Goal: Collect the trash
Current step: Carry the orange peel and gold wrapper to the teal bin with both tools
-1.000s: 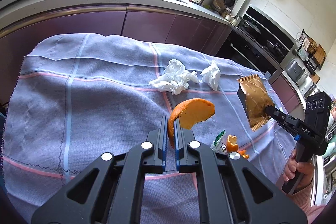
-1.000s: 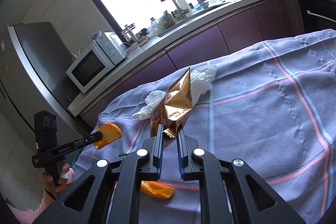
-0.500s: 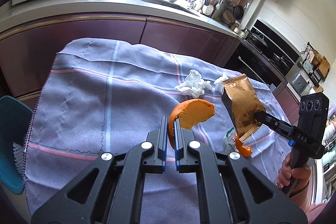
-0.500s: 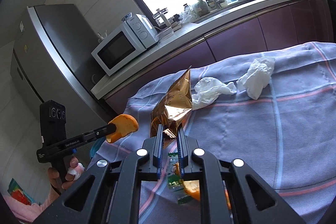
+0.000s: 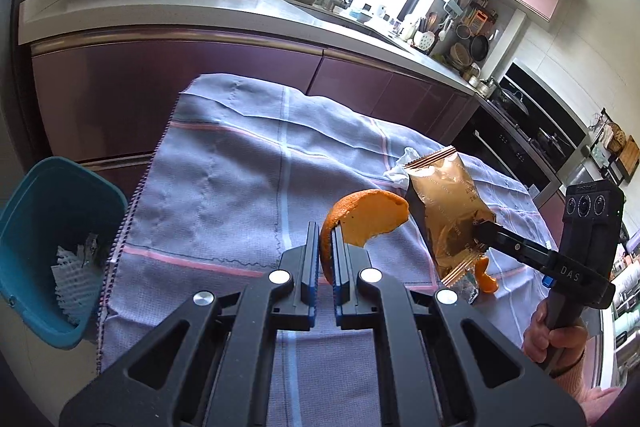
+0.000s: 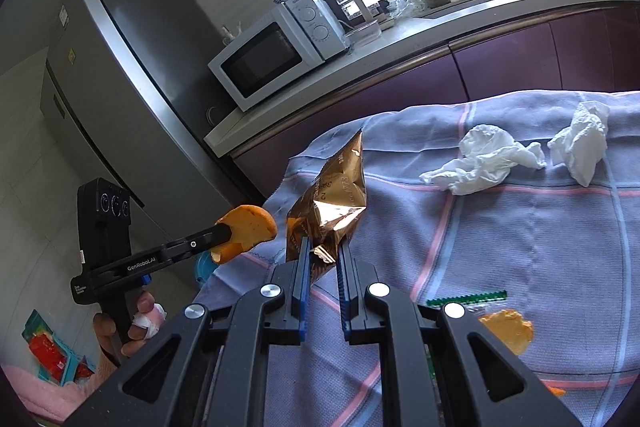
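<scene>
1. Presently, the left tool (image 5: 326,245) is clenched on a large piece of orange peel (image 5: 366,217), which is held clear above the cloth (image 5: 224,187).
2. The right tool (image 6: 321,259) is clenched on the lower edge of a gold snack wrapper (image 6: 336,199), which is also lifted off the cloth.
3. Each tool is carried by a hand (image 5: 554,339) on its grip.
4. A blue bin (image 5: 52,247) is seen beside the cloth-covered counter's left end; white netting (image 5: 74,287) lies inside it.
5. Two crumpled tissues (image 6: 484,159) are left on the cloth, near each other.
6. A smaller peel scrap (image 6: 506,329) and a green-edged wrapper (image 6: 466,297) are noted near the right tool.
</scene>
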`<state>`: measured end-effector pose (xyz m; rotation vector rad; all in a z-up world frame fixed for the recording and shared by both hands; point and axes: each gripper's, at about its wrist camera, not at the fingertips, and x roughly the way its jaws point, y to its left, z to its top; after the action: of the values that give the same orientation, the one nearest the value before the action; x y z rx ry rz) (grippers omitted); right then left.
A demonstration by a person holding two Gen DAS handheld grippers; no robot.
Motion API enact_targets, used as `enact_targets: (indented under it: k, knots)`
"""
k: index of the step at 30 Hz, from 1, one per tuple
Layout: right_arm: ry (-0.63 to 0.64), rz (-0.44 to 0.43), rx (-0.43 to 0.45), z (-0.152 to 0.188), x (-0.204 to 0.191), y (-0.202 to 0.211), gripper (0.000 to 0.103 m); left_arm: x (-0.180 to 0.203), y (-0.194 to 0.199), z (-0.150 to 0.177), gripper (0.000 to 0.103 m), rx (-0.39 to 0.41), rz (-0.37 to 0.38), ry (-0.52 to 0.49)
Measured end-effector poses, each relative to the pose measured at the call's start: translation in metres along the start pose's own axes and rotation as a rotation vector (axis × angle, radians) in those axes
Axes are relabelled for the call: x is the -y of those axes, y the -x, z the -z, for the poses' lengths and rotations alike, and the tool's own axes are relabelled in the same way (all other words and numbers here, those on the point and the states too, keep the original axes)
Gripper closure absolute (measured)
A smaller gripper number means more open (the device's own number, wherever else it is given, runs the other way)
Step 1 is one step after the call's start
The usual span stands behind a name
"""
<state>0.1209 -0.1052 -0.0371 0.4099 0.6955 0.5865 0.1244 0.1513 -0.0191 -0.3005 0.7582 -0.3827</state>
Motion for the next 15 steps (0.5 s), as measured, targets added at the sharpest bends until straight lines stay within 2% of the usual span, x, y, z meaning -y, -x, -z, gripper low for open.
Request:
enact_targets:
  k: [15]
  knots:
    - [0.087, -0.126, -0.113, -0.003, -0.06, -0.06, 0.092, -0.073, 0.065, 0.004, 0.097, 0.088, -0.121, 0.121]
